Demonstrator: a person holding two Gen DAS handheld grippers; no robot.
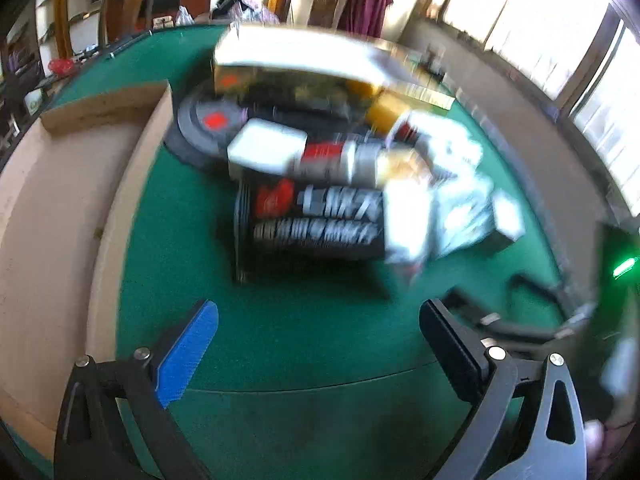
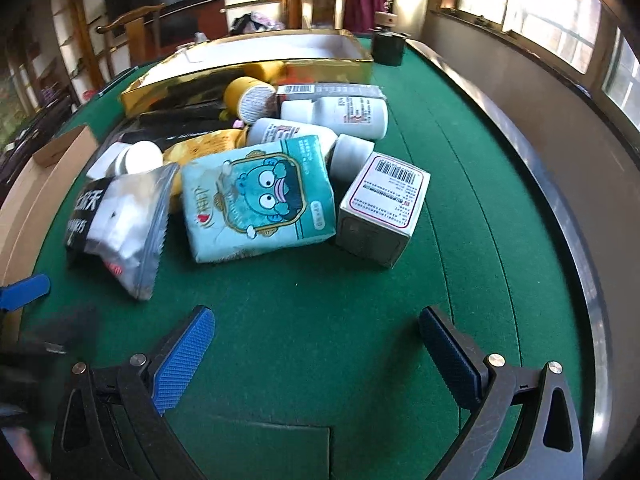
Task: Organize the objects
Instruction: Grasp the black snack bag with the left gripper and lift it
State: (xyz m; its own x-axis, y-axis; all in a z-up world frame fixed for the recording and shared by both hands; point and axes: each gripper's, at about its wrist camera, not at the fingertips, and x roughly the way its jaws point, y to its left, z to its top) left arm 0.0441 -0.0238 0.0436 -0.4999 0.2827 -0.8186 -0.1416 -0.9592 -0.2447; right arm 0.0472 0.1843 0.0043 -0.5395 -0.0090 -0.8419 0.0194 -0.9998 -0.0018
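A pile of goods lies on the green felt table (image 2: 320, 340). In the right wrist view I see a teal tissue pack (image 2: 256, 196), a white barcoded box (image 2: 380, 208), a black-and-clear snack bag (image 2: 120, 224), white bottles (image 2: 336, 114), a yellow can (image 2: 250, 98) and a gold box (image 2: 256, 68). My right gripper (image 2: 316, 340) is open and empty, short of the pile. The left wrist view is blurred; a black printed bag (image 1: 312, 220) and a white box (image 1: 264, 148) show. My left gripper (image 1: 320, 340) is open and empty, near the cardboard box (image 1: 60, 200).
The open cardboard box also shows at the left edge of the right wrist view (image 2: 48, 160). A dark jar (image 2: 387, 50) stands at the table's far side. A raised rail (image 2: 560, 240) bounds the table on the right. Chairs and shelves stand behind.
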